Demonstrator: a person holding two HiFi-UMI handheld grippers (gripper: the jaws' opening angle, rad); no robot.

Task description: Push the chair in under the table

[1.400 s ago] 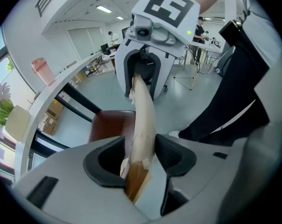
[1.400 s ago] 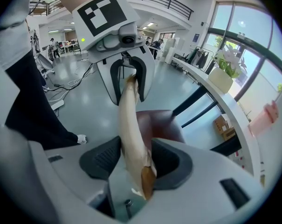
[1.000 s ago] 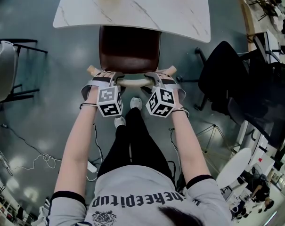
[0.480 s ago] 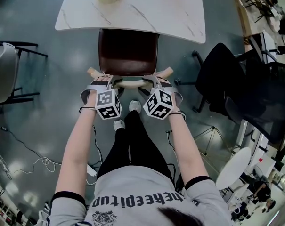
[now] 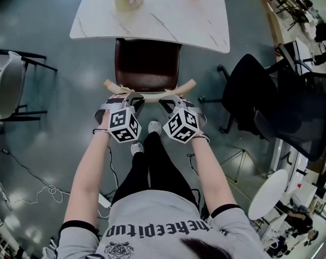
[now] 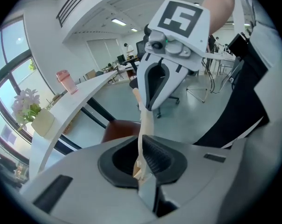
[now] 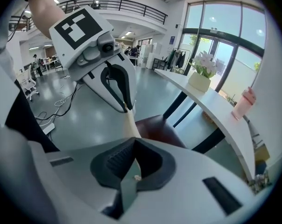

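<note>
The brown-seated chair [image 5: 146, 63] has only the far part of its seat under the near edge of the white marble table [image 5: 168, 20]. Its curved wooden back rail [image 5: 152, 94] stands clear of the table on the person's side, so the push looks barely begun. Both grippers meet that rail side by side, likely to steer it squarely at the table: the left gripper [image 5: 131, 99] has just been closing and now pinches the thin rail, and the right gripper [image 5: 170, 101] has closed fully too, though whether it nips the rail's edge I cannot quite tell.
</note>
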